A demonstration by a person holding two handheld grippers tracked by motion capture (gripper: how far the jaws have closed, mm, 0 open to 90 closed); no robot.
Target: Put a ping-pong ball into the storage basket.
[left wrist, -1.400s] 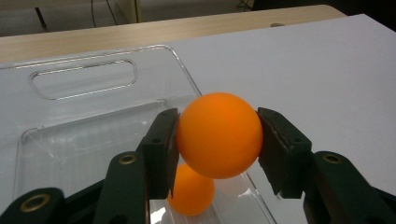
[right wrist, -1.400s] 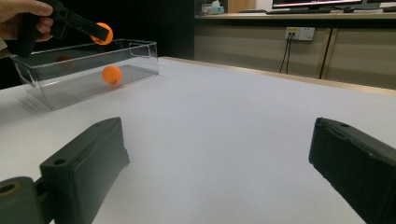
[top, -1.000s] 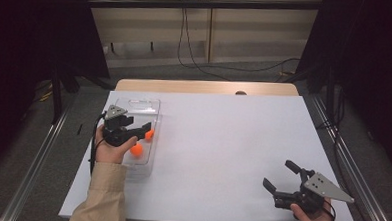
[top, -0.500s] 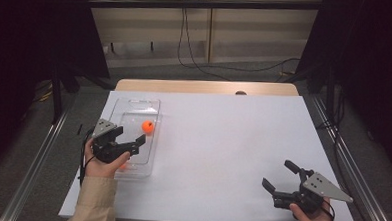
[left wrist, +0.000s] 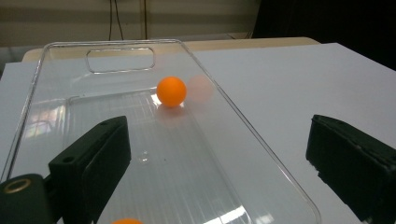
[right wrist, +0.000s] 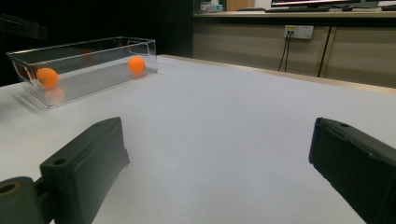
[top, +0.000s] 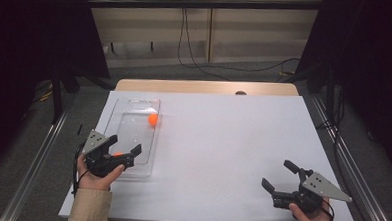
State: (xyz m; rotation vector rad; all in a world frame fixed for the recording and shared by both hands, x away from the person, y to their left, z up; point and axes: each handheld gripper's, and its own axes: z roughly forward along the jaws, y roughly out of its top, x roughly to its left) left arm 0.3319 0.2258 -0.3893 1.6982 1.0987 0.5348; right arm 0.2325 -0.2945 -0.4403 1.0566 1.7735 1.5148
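While the left hand-held gripper (top: 127, 155) hovers over the near end of the clear plastic bin (top: 114, 118), its jaws have just been opening and now stand spread with nothing between them. Two orange balls lie inside the bin at the desk's (top: 232, 142) left side: the far ball (left wrist: 171, 91) rests mid-bin, the near ball (top: 117, 153) just beneath the gripper. Judged light, hard, smooth and prone to rolling or squirting out; best taken across its widest girth, gently. Each is small, round, matte orange. The right hand-held gripper (top: 281, 179) sits spread and empty, well apart.
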